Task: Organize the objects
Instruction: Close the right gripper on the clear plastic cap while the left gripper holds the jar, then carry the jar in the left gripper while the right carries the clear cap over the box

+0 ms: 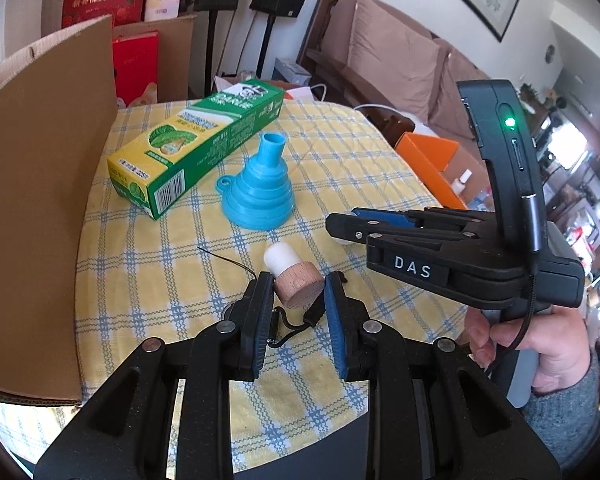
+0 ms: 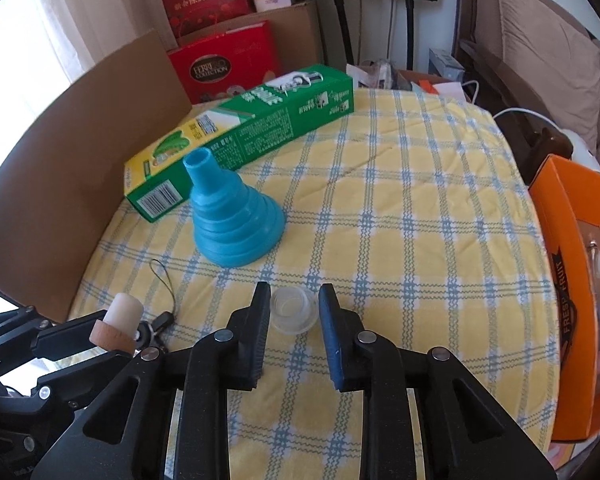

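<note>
A small lamp with a wooden base and white dome [image 1: 296, 276] lies between the fingers of my left gripper [image 1: 298, 280], which touch the wooden base on both sides; a black strap hangs from it. It also shows in the right wrist view [image 2: 118, 326]. A small clear plastic cup [image 2: 293, 309] sits on the cloth between the fingers of my right gripper [image 2: 294, 300], with small gaps either side. My right gripper also shows in the left wrist view [image 1: 340, 226]. A blue collapsible funnel [image 1: 260, 188] stands upside down beside a green and yellow toothpaste box [image 1: 196, 148].
A yellow checked tablecloth [image 2: 400, 200] covers the table. A brown cardboard wall [image 1: 32, 200] stands along the left edge. An orange fruit box [image 2: 572, 280] with small items sits off the right edge. Red gift boxes and speaker stands are behind.
</note>
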`<state>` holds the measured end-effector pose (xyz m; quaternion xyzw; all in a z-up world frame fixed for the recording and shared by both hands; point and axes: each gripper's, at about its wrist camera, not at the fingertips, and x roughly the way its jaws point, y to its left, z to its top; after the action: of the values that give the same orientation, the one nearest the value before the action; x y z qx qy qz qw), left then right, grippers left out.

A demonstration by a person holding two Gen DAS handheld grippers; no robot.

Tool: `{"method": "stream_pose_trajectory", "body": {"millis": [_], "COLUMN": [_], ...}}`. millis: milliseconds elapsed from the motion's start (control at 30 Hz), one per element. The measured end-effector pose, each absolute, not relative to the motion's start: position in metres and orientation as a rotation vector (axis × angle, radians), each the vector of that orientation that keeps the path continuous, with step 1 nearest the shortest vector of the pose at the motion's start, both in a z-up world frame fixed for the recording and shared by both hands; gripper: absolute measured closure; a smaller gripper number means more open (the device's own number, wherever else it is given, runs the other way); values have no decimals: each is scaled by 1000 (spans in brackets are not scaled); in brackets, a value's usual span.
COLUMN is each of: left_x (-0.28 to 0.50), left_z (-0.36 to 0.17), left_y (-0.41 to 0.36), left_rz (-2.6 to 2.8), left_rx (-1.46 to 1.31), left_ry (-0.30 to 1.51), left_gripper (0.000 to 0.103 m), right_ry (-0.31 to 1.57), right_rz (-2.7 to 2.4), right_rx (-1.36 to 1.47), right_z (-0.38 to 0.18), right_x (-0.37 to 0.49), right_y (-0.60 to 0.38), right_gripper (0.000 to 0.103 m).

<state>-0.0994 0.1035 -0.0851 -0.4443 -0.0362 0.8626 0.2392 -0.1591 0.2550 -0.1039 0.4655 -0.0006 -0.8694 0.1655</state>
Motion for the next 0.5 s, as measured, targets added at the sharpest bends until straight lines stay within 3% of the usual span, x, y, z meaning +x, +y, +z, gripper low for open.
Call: {"method": "stream_pose_trajectory", "body": {"millis": [500], "left_x": [-80], "left_z": [-29], "left_y": [80], "left_rz": [2440], "left_rx": [-1084], "left_ry": [-125], "left_gripper": [79], "right_ry": [1], "right_rz": [-2497], "right_rx": [1186], "right_z": [-36], "right_x": [-138], "right_y": [231], "right_gripper": [79]}}
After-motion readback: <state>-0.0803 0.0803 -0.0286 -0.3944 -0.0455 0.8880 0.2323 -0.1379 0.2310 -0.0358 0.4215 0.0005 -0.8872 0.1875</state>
